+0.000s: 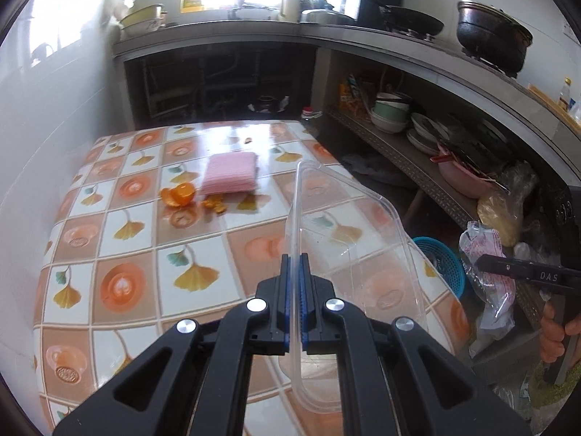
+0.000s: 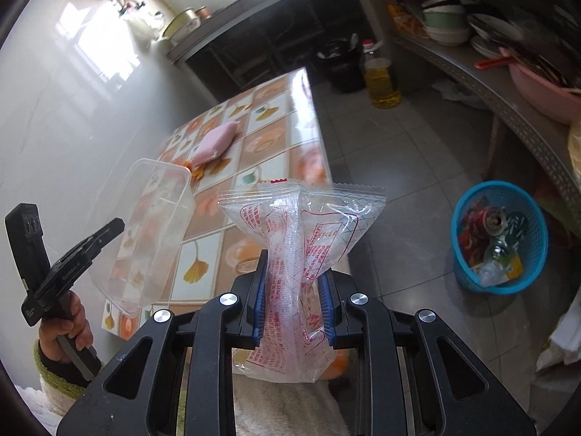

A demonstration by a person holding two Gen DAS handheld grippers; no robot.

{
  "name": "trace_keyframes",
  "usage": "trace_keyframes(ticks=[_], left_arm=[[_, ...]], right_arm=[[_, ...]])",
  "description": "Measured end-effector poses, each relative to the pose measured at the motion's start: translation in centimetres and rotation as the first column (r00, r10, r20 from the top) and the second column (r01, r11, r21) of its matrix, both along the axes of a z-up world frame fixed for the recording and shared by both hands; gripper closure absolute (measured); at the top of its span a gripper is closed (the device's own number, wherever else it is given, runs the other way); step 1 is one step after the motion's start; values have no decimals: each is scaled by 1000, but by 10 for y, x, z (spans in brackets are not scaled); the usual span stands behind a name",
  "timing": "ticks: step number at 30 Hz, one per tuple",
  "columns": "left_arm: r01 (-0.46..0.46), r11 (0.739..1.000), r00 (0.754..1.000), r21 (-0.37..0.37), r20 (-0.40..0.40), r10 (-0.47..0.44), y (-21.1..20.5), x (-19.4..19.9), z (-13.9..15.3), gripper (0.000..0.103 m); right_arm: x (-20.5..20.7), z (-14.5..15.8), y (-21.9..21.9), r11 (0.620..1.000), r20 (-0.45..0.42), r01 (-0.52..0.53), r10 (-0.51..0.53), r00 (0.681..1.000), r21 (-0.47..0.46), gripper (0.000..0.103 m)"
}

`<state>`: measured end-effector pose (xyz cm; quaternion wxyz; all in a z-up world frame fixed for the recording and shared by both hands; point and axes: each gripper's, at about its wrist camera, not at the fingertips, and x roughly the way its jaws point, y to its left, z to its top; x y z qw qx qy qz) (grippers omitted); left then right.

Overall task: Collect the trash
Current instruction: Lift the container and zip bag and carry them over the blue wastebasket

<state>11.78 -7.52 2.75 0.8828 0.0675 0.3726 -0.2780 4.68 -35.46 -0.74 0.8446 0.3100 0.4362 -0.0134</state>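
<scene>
A tiled kitchen table [image 1: 145,218] sits below me. My left gripper [image 1: 295,265] pinches a clear plastic box [image 1: 348,225] by its rim; my right gripper [image 2: 294,290] clamps an empty wrapper [image 2: 301,225], both bound, I judge, for the blue basket [image 2: 468,276].

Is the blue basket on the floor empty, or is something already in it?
Not empty. The blue basket on the floor holds trash: a crushed can, wrappers and clear plastic pieces, seen from above.

left wrist: down over tiled table [image 1: 152,239], close | right wrist: toward floor, blue basket [image 2: 499,236] | shared: table, basket
</scene>
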Motion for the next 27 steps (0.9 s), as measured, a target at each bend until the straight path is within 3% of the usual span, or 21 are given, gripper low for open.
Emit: trace_keyframes(ticks=[6, 12, 19, 23, 27], left_arm=[[107, 994, 994, -10, 2, -107, -51, 1, 8, 100], [244, 970, 970, -13, 0, -244, -116, 0, 19, 100], [405, 914, 912, 2, -81, -403, -212, 1, 4, 100], [475, 879, 873, 47, -154, -464, -262, 0, -21, 100], [516, 853, 832, 83, -284, -476, -316, 8, -60, 100]], right_arm=[[-36, 0, -44, 989, 2, 145, -145, 989, -1, 80], [-103, -7, -107, 930, -27, 366, -367, 930, -34, 80], [-152, -39, -146, 860, -115, 509, -509, 853, -32, 80], [-157, -63, -154, 847, -165, 532, -525, 835, -6, 80], [-149, -95, -162, 843, -218, 538, -520, 826, 28, 80]])
